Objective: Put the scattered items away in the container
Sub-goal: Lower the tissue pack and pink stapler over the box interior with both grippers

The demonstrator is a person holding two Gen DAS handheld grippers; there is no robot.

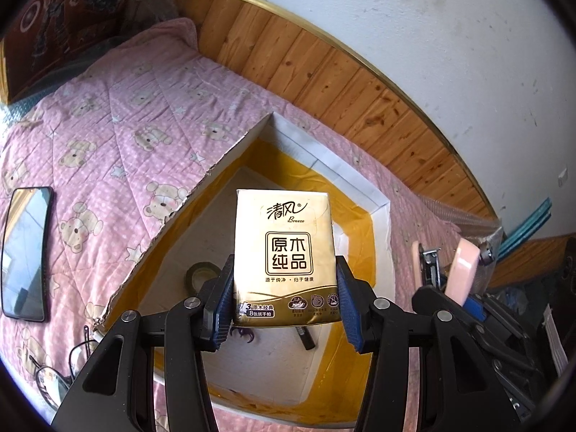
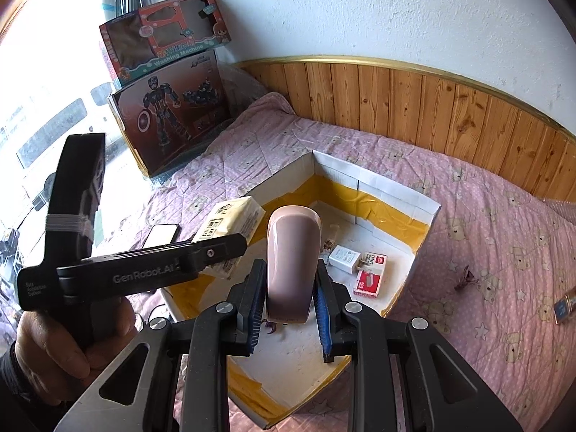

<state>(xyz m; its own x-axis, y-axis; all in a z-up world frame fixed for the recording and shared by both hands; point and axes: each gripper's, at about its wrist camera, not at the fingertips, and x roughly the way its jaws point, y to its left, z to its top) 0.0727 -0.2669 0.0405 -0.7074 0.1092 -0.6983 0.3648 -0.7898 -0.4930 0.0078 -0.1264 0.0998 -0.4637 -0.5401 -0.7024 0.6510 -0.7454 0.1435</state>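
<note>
A gold pocket tissue pack hangs over the open white cardboard box on the bed, pinched low across its width by your left gripper, jaws spread only as far as the pack. It looks light and soft, with a slick film wrapper, so that low, flat-sided hold should serve, though a harder squeeze would likely just crumple it. Your right gripper pinches a pink stapler by its smooth, rounded body, jaws drawn close on either side, also above the box; that one should prove stiff, heavier and glossy enough to slip, so a grip near its middle seems wisest. In the box already lie a roll of dark tape, a black marker, a white charger plug and red boxes of staples, beside a small purple hair clip. Outside it on the pink teddy-bear quilt, a phone lies well to the box's left, eyeglasses nearer you, and a small dark object to the right that cannot be made out. Toy boxes lean against the wall at the bed's far end. Both loads look ready to lower and release.
</note>
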